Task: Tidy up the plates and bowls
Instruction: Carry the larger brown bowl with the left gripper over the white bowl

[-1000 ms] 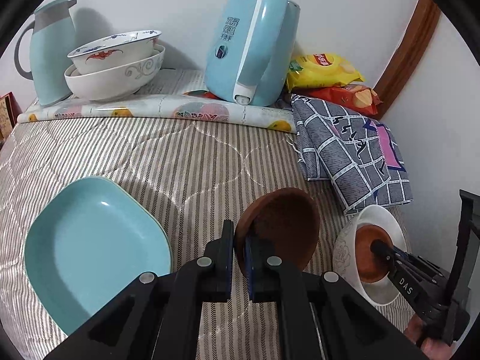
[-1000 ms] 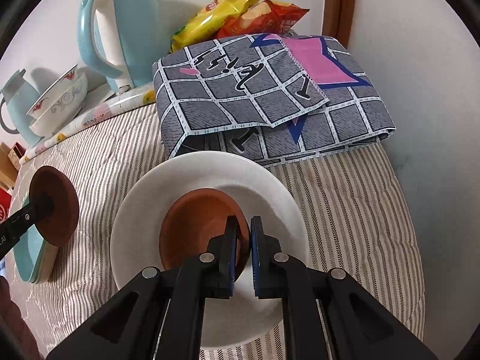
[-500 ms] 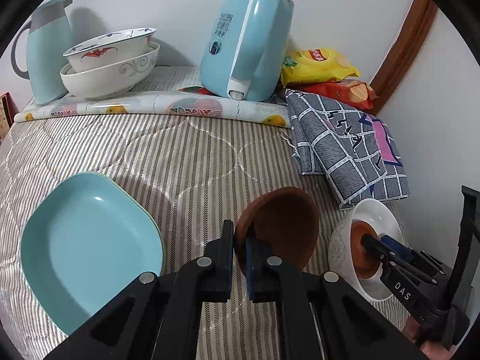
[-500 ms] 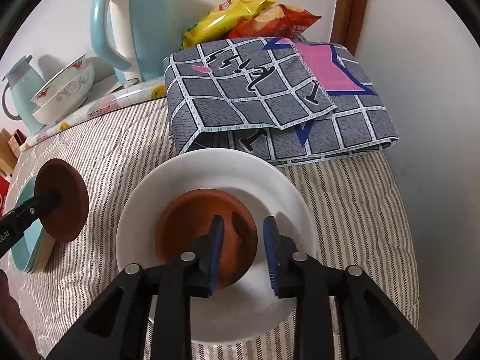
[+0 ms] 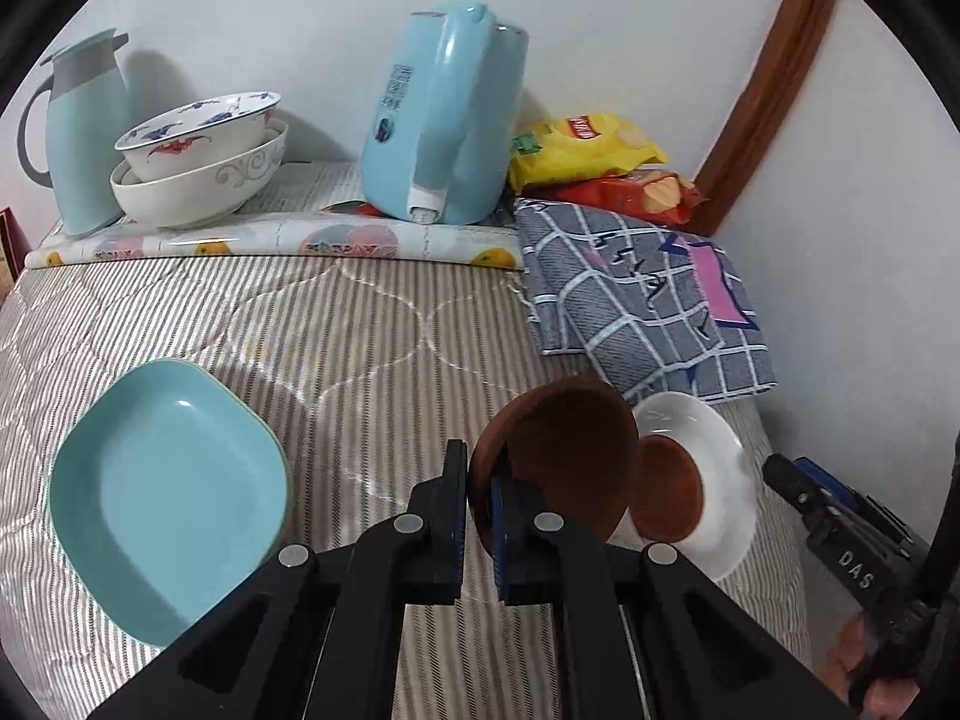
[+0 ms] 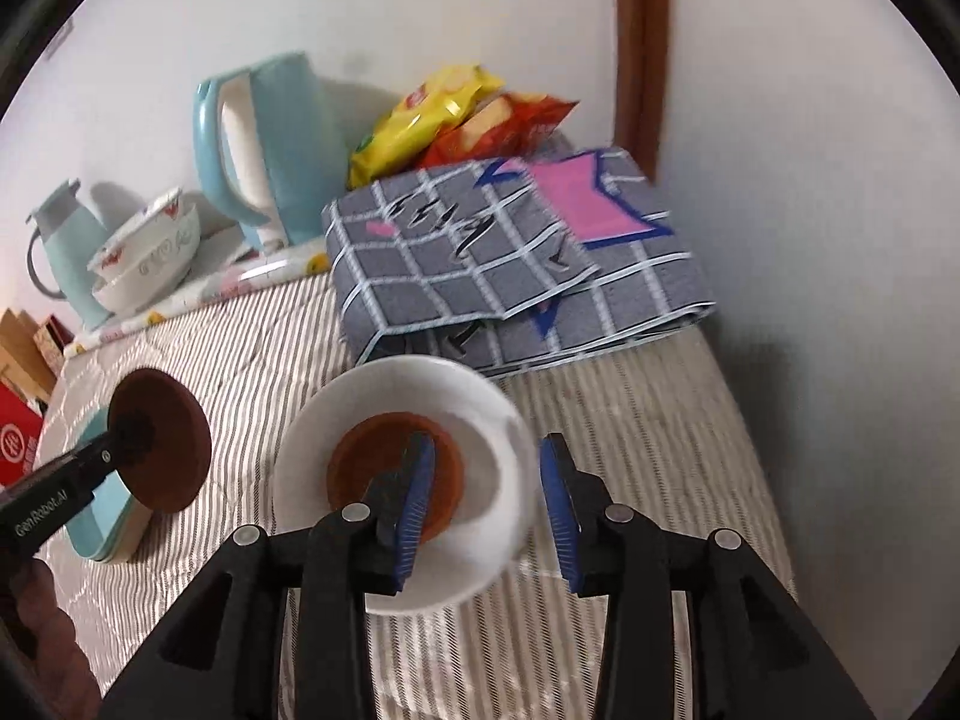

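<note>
My left gripper point(image 5: 477, 480) is shut on the rim of a brown dish point(image 5: 570, 450), holding it on edge above the striped bedding. The same held brown dish point(image 6: 174, 450) shows at the left of the right wrist view. To its right a white plate point(image 5: 714, 438) lies on the bedding with a second brown dish point(image 5: 666, 498) in it. My right gripper point(image 6: 483, 480) hovers over that white plate point(image 6: 372, 396), its jaws opening. No pad touches the second brown dish point(image 6: 384, 468). A teal plate point(image 5: 168, 492) lies at the left.
Along the back wall stand a light blue kettle point(image 5: 444, 114), two stacked patterned bowls point(image 5: 198, 162) and a teal jug point(image 5: 84, 126). A folded checked cloth point(image 5: 642, 300) and snack bags point(image 5: 588, 150) fill the back right corner. A wall runs close on the right.
My right gripper has let go of the brown dish in the white plate, opened and drawn back upward. My left gripper has risen slightly with its brown dish.
</note>
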`<state>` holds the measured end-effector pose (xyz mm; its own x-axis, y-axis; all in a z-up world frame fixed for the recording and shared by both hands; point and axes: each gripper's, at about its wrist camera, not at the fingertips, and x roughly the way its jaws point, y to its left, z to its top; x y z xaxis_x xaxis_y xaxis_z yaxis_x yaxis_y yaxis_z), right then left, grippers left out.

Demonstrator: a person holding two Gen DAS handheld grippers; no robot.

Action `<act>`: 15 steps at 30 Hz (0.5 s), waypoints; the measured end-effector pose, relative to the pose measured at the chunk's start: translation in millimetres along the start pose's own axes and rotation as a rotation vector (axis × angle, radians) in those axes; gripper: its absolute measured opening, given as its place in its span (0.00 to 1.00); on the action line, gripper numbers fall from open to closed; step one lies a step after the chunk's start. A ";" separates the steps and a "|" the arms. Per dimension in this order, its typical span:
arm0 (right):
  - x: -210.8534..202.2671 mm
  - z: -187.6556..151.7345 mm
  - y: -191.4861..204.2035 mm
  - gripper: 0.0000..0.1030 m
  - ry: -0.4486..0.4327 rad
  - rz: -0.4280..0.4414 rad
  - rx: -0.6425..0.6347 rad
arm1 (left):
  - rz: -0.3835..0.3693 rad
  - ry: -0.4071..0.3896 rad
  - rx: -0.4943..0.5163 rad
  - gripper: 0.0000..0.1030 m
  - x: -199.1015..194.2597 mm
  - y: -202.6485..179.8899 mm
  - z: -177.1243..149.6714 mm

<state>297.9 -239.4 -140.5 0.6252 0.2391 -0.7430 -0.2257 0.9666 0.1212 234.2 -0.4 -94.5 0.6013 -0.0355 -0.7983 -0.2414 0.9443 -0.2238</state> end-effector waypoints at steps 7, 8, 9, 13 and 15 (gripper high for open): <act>-22.3 -12.4 -38.1 0.38 -0.026 -0.006 0.067 | -0.025 0.005 0.008 0.07 -4.4 -19.0 -4.9; -23.1 -15.5 -42.9 0.38 -0.025 -0.010 0.075 | -0.026 0.004 0.011 0.07 -4.3 -22.5 -6.1; -23.4 -17.8 -46.7 0.38 -0.024 -0.013 0.080 | -0.027 0.002 0.016 0.07 -3.8 -26.6 -7.5; -23.0 -32.4 -66.7 0.38 -0.007 -0.027 0.107 | -0.044 0.015 0.018 0.07 2.3 -40.7 -12.6; -22.2 -39.0 -76.8 0.38 0.003 -0.038 0.117 | -0.049 0.022 0.028 0.07 5.8 -49.4 -15.3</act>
<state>272.2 -322.5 -158.9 0.6297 0.2019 -0.7502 -0.1130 0.9792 0.1687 238.0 -52.2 -96.5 0.5944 -0.0887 -0.7992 -0.1904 0.9501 -0.2471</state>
